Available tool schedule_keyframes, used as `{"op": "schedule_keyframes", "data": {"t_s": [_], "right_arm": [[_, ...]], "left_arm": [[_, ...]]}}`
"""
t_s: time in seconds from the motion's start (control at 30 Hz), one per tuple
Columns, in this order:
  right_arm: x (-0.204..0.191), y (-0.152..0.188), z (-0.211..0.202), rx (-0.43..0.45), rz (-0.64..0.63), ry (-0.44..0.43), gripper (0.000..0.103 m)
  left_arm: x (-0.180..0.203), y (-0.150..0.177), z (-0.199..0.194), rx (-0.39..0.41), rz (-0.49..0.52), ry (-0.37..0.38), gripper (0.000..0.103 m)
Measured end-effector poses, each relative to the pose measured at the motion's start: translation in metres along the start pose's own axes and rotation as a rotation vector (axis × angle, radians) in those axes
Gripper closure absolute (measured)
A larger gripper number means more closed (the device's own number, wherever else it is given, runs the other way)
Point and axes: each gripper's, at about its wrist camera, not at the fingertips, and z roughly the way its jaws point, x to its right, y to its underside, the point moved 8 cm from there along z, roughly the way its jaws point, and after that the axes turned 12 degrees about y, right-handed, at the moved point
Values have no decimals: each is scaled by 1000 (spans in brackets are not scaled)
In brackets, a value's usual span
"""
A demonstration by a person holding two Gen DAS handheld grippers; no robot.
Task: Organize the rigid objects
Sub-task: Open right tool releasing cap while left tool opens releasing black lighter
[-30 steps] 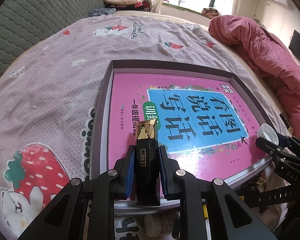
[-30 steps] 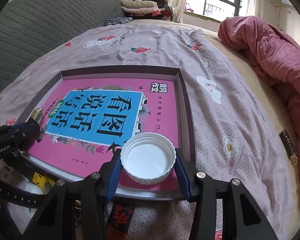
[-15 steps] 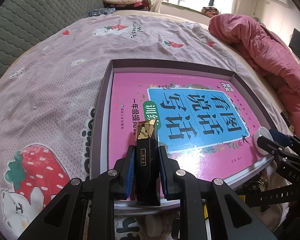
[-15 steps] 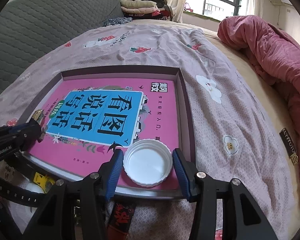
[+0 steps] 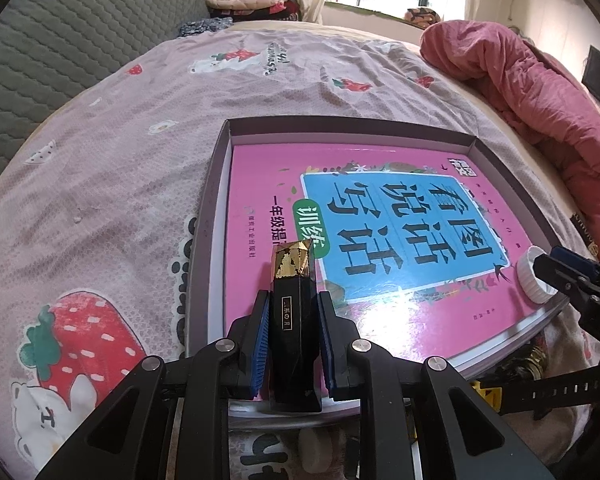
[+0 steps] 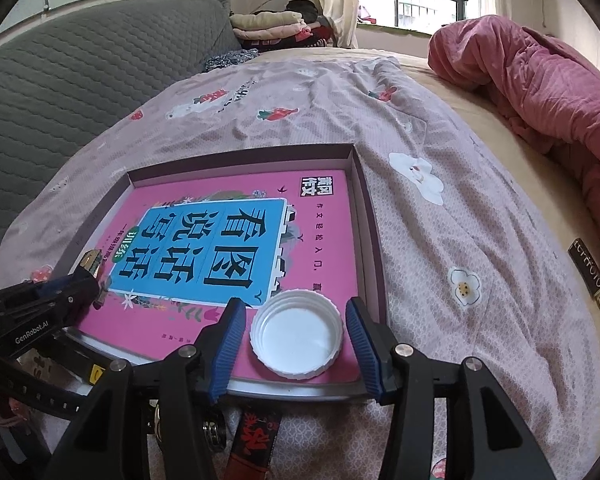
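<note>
Our left gripper (image 5: 292,344) clamps the black-and-gold bottle (image 5: 294,320) low in frame, over the pink book (image 6: 236,248) in the box lid (image 6: 370,248). Our right gripper (image 6: 296,340) is opening around the white cap (image 6: 296,338); withdrawing carelessly, we could drag it off the book.
</note>
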Motion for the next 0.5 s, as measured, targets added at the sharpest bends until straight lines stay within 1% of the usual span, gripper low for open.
{"op": "schedule_keyframes", "data": {"t_s": [0.23,0.4,0.5], "right_arm": [[3,-1,-2,9,6,4,50],[3,-2,-4,14,3,3,50],[3,-3,-5,18,1,6,49]], "left_arm": [[-1,0,-1,1,-2,-5,80],[-1,0,-7,15,-26,25,79],[-2,-2,-11,31,-35,28,74]]}}
